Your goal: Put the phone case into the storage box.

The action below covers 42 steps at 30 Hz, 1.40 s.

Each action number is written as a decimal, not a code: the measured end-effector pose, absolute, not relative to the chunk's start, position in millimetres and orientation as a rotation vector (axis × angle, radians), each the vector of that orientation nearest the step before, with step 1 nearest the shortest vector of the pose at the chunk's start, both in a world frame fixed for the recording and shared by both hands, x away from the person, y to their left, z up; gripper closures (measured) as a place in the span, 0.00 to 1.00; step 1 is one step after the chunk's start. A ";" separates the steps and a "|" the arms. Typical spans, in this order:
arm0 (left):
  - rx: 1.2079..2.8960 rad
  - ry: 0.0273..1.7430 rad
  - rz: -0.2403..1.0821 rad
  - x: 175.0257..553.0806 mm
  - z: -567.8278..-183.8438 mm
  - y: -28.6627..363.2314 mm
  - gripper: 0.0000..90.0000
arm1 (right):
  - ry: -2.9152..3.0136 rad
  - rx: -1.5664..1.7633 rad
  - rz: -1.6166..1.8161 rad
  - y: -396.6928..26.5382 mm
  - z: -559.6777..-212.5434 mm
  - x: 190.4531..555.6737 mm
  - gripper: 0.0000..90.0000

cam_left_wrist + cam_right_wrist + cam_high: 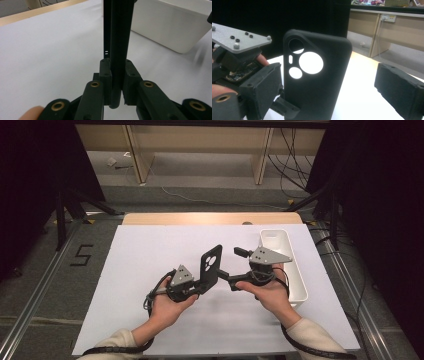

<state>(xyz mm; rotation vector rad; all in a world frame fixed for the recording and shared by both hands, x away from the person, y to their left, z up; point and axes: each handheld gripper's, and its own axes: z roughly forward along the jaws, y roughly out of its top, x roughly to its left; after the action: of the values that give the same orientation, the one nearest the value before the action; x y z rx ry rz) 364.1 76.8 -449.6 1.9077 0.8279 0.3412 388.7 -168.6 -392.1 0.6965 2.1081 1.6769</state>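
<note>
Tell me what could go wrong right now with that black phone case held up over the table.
1. The left hand-held gripper alone pinches the black phone case, by its bottom end; standing upright, the case could tip or slip out.
2. The right hand-held gripper has its jaws spread wide beside the case, not pressing it. If it closes off-centre, it may knock or twist the case.
3. The white bin stands near the right hand, which could bump it.
</note>
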 end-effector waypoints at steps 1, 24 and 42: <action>1.909 0.829 0.343 364.2 -449.6 76.5 0.89 | 2.103 0.702 1.676 -168.8 -391.7 388.3 0.09; 1.903 0.841 0.338 365.5 -450.1 66.5 0.89 | 2.039 0.757 1.679 -168.8 -390.8 387.1 0.05; 1.908 0.832 0.331 364.9 -451.6 57.9 0.89 | 2.025 0.793 1.677 -162.0 -393.2 390.2 0.03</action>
<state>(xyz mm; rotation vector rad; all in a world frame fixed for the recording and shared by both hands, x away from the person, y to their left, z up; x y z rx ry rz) 364.9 57.9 -451.6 1.9080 0.8322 0.3307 390.2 -162.0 -393.2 0.7926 2.0252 1.6772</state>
